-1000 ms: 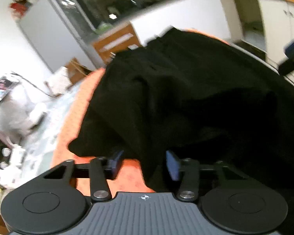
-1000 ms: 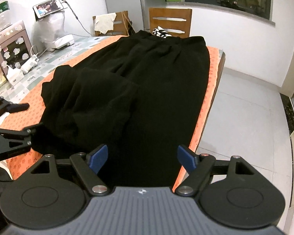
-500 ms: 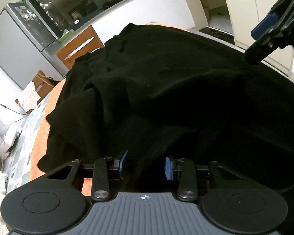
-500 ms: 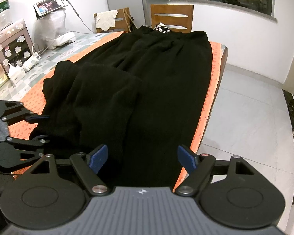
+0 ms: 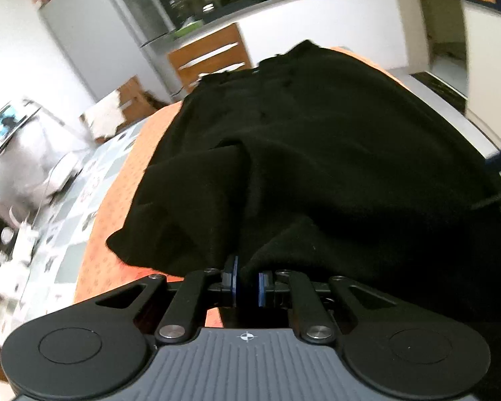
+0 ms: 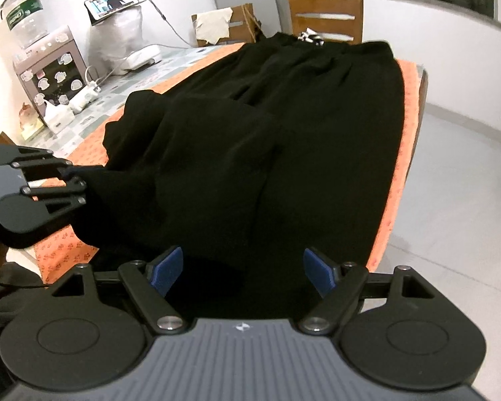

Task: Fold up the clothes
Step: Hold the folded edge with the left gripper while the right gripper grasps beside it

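A large black garment (image 5: 317, 153) lies spread along the orange tablecloth (image 5: 117, 207), with a loose fold bunched at its near left side. My left gripper (image 5: 247, 282) is at the garment's near edge; its jaws are closing, and its blue pads pinch a ridge of the black cloth. The right wrist view shows the same garment (image 6: 267, 133) and the left gripper (image 6: 76, 183) gripping its left corner. My right gripper (image 6: 247, 270) stands open over the garment's near hem, its blue fingertips (image 6: 168, 269) wide apart, gripping nothing.
Two wooden chairs (image 6: 324, 21) stand at the table's far end. A phone on a stand (image 6: 112, 1), a white bag (image 6: 117, 38), a power strip (image 6: 83, 95) and a sticker-covered cabinet (image 6: 50, 73) sit at the left. Grey floor (image 6: 451, 183) lies to the right.
The left jaws have closed from wide apart onto the garment's near edge, and that gripper has lifted slightly and rolled. The right gripper has stayed open and nearly still.
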The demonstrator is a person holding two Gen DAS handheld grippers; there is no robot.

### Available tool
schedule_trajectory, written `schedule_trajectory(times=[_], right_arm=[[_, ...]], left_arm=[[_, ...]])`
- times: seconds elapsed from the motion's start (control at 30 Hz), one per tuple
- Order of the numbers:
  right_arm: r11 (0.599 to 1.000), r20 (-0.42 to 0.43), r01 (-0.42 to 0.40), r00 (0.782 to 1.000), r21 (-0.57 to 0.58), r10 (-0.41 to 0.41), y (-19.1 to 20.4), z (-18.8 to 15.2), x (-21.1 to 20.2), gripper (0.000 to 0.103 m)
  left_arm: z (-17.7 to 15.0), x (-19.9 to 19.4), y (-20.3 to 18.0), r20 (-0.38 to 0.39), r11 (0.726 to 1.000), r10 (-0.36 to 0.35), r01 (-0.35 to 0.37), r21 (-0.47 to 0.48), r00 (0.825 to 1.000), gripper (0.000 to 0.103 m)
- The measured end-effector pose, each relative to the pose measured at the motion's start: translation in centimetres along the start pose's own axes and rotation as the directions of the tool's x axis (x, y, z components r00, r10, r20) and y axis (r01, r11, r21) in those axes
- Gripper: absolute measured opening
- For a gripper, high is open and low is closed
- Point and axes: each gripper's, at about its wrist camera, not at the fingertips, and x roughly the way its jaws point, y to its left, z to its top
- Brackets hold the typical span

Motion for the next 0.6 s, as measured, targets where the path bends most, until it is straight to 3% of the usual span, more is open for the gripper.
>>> schedule_trajectory(times=[0.6], right_arm=[[0.998, 0.034, -0.064, 0.997, 0.021, 0.064, -1.8, 2.2, 2.6, 0.084]], left_arm=[[2.8, 0.0, 1.9, 0.009, 0.998, 0.057, -0.057, 0.007, 0.998, 0.014]])
